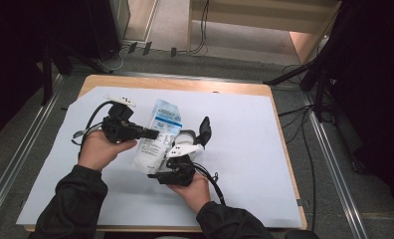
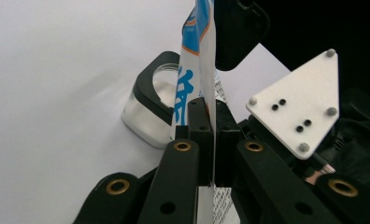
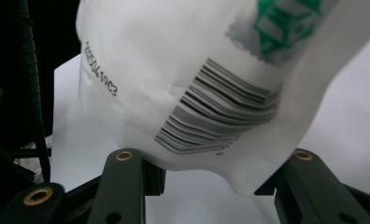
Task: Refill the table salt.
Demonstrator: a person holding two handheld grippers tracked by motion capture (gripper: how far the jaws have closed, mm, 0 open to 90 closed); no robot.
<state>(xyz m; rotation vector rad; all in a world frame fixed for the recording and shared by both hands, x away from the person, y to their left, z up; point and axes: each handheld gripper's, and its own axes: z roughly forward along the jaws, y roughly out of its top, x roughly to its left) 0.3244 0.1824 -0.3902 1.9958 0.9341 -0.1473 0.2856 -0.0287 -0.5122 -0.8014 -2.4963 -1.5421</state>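
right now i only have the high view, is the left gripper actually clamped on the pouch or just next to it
Observer: Clamped. In the left gripper view the left gripper has both jaws shut on the thin edge of the pouch.
Operator: and the right one, closed too
Observer: No. In the right gripper view the right gripper has its jaws spread wide, with the pouch's barcoded bottom bulging between them.
Operator: whats that white thing by the pouch
Observer: A small clear jar with a black open lid and white contents, standing on the white sheet.
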